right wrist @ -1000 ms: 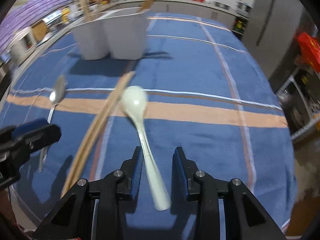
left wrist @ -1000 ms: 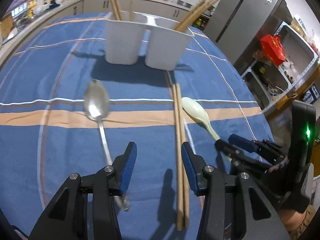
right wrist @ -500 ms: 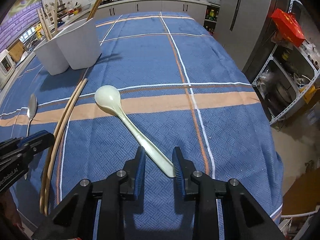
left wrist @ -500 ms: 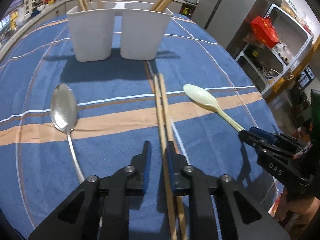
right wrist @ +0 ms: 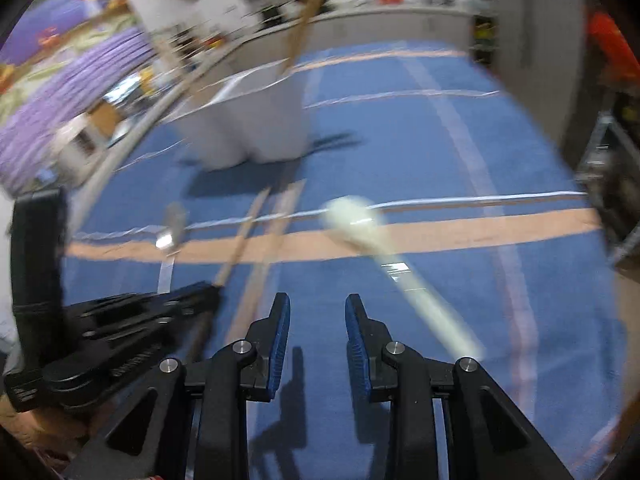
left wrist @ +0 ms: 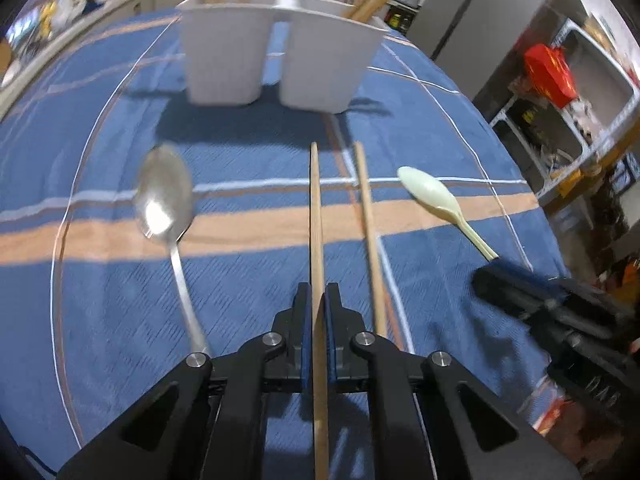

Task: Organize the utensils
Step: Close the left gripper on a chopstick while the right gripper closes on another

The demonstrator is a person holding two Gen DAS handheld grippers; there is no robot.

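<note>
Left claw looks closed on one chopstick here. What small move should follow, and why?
Probably lift the left claw straight up a little. It is shut on one chopstick, while the second chopstick lies apart on the cloth. Rising first should keep the held tip from dragging before it heads to the white holder, which already has chopsticks in it.

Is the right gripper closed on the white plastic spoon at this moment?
No, the right gripper is open with nothing between its jaws, and the white plastic spoon lies on the cloth beside it, to its right.
</note>
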